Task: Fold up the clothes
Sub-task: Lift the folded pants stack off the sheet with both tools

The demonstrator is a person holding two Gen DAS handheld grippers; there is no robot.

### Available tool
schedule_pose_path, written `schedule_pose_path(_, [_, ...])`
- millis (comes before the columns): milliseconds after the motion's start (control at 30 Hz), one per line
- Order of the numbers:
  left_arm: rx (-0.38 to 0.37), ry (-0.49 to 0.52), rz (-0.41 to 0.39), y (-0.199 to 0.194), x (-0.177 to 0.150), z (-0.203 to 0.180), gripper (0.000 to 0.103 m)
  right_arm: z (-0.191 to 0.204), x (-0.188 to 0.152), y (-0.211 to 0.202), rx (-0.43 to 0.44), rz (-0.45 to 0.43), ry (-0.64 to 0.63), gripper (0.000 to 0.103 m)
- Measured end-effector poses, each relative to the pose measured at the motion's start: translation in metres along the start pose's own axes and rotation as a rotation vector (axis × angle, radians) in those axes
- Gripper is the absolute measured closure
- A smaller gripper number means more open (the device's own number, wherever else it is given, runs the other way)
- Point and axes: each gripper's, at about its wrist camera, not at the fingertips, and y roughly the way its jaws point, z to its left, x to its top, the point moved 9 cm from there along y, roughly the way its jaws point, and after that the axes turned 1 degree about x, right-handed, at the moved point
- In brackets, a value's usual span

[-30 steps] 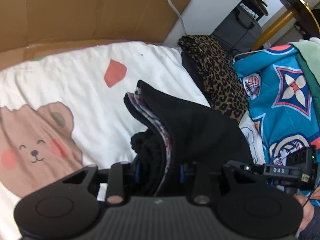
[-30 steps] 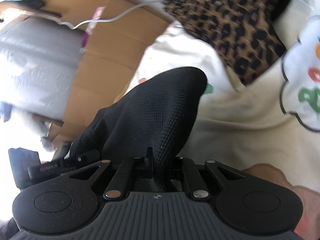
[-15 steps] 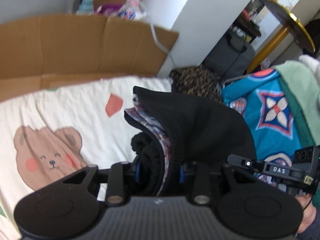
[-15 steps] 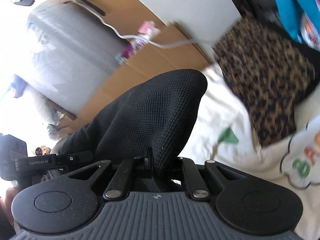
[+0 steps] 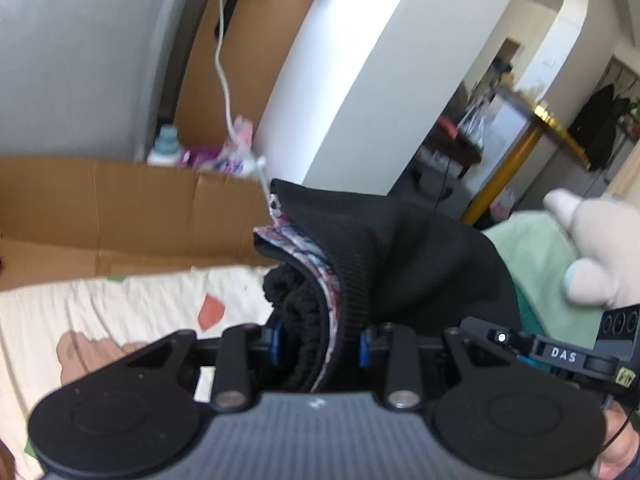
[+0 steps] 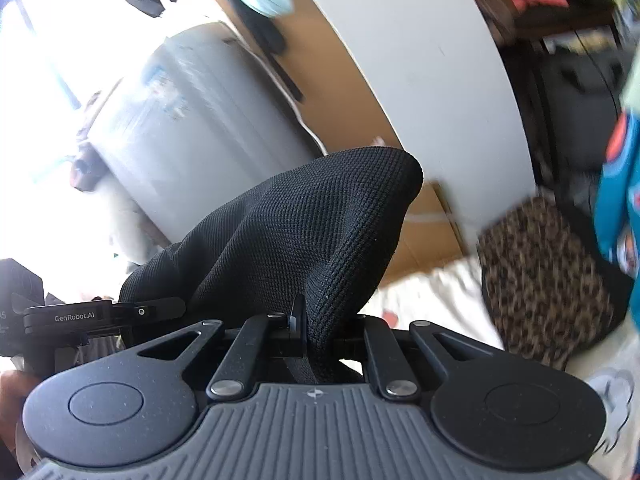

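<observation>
Both cameras now tilt higher off the bed as the left gripper point(image 5: 318, 346) and right gripper point(image 6: 320, 338), each clamped on the soft, limp black knit garment point(image 5: 404, 264), hold bunched edges at 12 o'clock, best pinched near corners.

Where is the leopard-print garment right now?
In the right wrist view, the leopard-print garment lies at the right on the white bedding, beside the cardboard.

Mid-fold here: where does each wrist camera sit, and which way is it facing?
Left wrist: on the left gripper, facing the cardboard and white pillar; the right gripper shows.
Right wrist: on the right gripper, facing the pillar and leopard-print cloth; the left gripper shows at left.
Shared: the black garment, clamped in both sets of jaws.
</observation>
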Motion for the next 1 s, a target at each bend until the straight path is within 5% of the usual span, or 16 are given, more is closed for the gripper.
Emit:
schedule_pose_path(400, [0.018,0.058,-0.186,-0.114,0.051,-0.060,0.067,0.099,0.081,-0.080,-0.013,-0.069,-0.227,0.096])
schedule_pose_path(567, [0.039,0.144,-0.193,-0.152,0.065,-0.082,0.067,0.139,0.104,-0.113,-0.018,-0.099,-0.272,0.096])
schedule_pose_path(1000, [0.052,0.168,-0.218,-0.210,0.058,-0.098,0.067,0.190,0.094,-0.161,-0.026,-0.141,-0.296,0.096])
